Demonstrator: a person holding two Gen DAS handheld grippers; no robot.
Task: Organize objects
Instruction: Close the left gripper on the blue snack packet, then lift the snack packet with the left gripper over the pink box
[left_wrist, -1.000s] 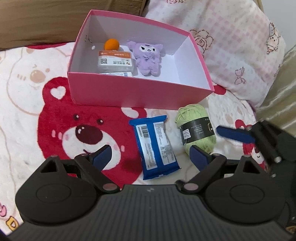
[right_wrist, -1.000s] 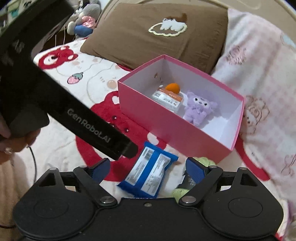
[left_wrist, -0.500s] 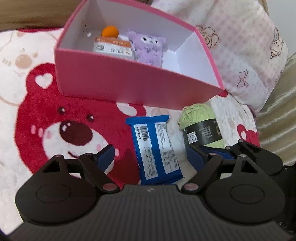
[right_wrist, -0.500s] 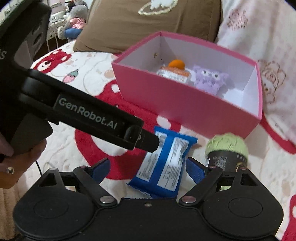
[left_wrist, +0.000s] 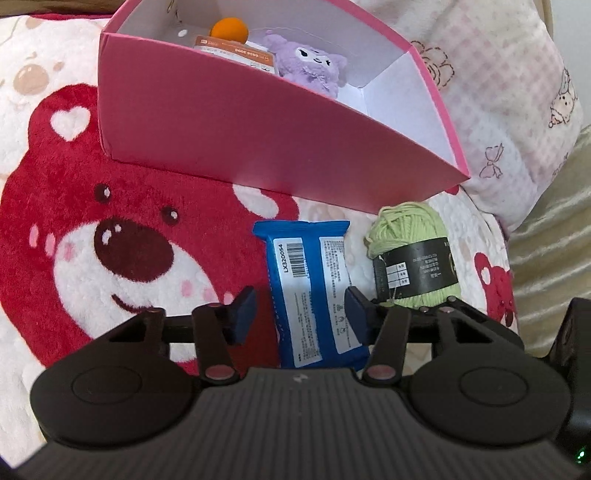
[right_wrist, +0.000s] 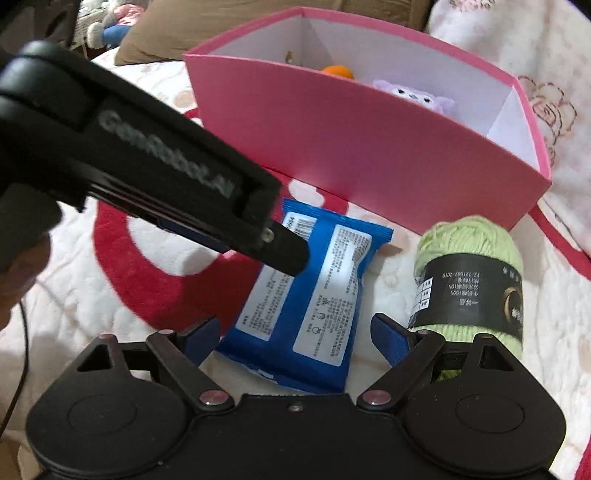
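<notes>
A blue snack packet (left_wrist: 312, 291) lies on the bear blanket in front of a pink box (left_wrist: 236, 125). My left gripper (left_wrist: 300, 314) is open, its fingers on either side of the packet's near half. A green yarn ball (left_wrist: 413, 254) with a black label lies just right of the packet. My right gripper (right_wrist: 295, 338) is open too, low over the packet (right_wrist: 314, 295), with the yarn (right_wrist: 472, 273) at its right finger. The box holds an orange ball (left_wrist: 229, 29), a grey packet (left_wrist: 236, 51) and a purple plush (left_wrist: 310, 70). The left gripper's body (right_wrist: 147, 162) crosses the right wrist view.
A red bear blanket (left_wrist: 110, 236) covers the bed. A pink checked pillow (left_wrist: 509, 81) lies behind and right of the box. A brown pillow (right_wrist: 147, 40) lies at the back left. A beige ribbed cover (left_wrist: 554, 240) is at the right edge.
Both grippers have come down and forward toward the blue packet. The left jaws have narrowed around it. The box and its contents have not moved.
</notes>
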